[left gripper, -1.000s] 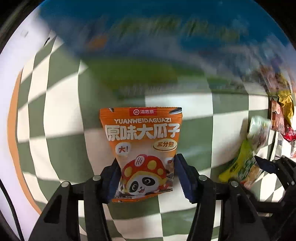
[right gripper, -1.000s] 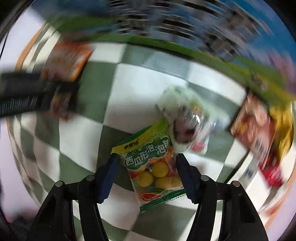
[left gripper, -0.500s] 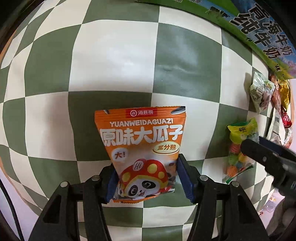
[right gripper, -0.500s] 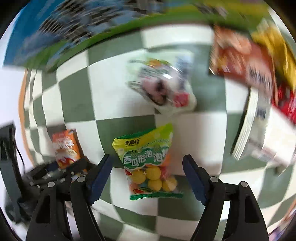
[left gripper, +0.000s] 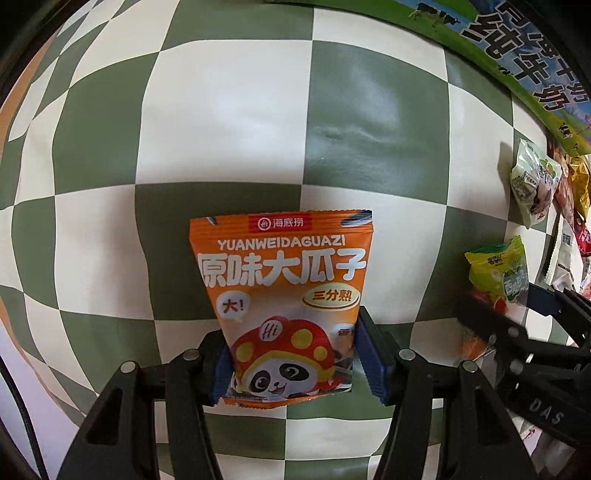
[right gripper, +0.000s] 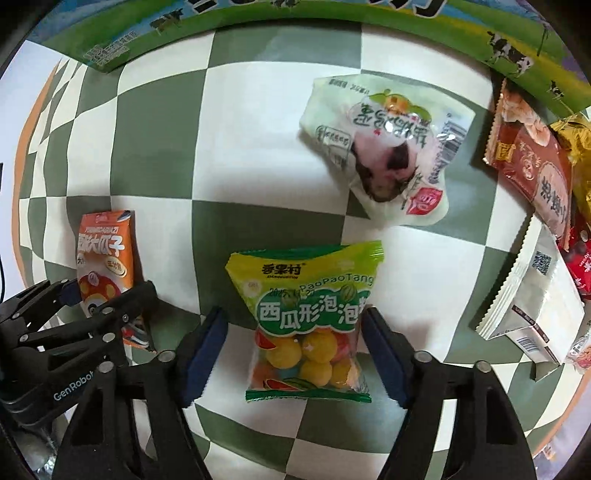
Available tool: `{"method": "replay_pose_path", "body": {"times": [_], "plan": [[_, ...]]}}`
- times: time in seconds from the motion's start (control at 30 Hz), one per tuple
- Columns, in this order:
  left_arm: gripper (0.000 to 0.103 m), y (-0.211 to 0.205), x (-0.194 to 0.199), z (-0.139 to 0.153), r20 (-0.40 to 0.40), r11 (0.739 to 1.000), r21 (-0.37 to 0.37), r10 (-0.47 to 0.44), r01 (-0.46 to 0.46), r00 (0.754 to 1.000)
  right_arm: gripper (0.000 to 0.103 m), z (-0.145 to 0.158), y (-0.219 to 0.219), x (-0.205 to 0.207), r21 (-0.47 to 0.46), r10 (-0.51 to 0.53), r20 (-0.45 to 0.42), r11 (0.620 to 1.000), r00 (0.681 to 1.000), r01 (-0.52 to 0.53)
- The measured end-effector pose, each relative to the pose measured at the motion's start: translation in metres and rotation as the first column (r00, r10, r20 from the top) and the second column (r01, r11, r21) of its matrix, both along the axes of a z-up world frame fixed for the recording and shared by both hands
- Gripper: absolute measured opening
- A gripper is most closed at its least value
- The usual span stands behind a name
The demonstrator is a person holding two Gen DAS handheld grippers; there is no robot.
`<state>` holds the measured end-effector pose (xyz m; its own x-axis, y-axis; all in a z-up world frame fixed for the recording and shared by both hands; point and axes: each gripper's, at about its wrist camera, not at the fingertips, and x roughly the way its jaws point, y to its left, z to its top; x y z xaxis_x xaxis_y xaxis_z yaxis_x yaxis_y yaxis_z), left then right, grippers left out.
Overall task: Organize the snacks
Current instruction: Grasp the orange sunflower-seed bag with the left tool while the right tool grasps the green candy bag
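Note:
My left gripper [left gripper: 295, 354] is shut on an orange sunflower-seed packet [left gripper: 284, 295] with a panda on it, gripping its lower part low over the checked cloth. That packet also shows in the right wrist view [right gripper: 105, 262]. My right gripper [right gripper: 293, 350] is open, its blue pads apart on either side of a green-and-yellow bubble-gum packet [right gripper: 306, 317] that lies flat on the cloth. The left pad stands clear of the packet; the right pad is close to its edge. The gum packet shows at the right of the left wrist view [left gripper: 498, 273].
A green and blue milk carton box [right gripper: 258, 29] runs along the far edge. A white-green snack bag [right gripper: 384, 147], a red-brown packet [right gripper: 532, 158], a white packet [right gripper: 532, 302] and other wrappers lie at the right. The green-and-white checked cloth [right gripper: 159, 136] covers the table.
The right gripper has opened and let go of the gum packet, which now lies on the cloth. The left gripper has held on to the orange packet and moved lower and nearer the cloth.

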<state>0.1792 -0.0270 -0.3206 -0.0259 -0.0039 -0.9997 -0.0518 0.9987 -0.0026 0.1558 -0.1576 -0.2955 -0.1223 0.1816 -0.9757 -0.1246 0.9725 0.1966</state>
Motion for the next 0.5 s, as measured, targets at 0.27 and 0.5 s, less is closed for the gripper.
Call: {"method": "replay_pose_path", "body": {"times": [0.27,0.5], "plan": [[0.054,-0.004,-0.004,0.006,-0.023,1.000,0.005,-0.002,0.003,1.000,0.055,0.004,-0.031,0.006,0.014,-0.025,0.029,1.000,0.999,0.024],[0.054,-0.003,-0.002,0.031,-0.010,1.000,-0.011,-0.027,0.027,1.000,0.054,0.012,-0.065,0.004,0.056,-0.055,0.033,0.997,0.998,0.054]]}}
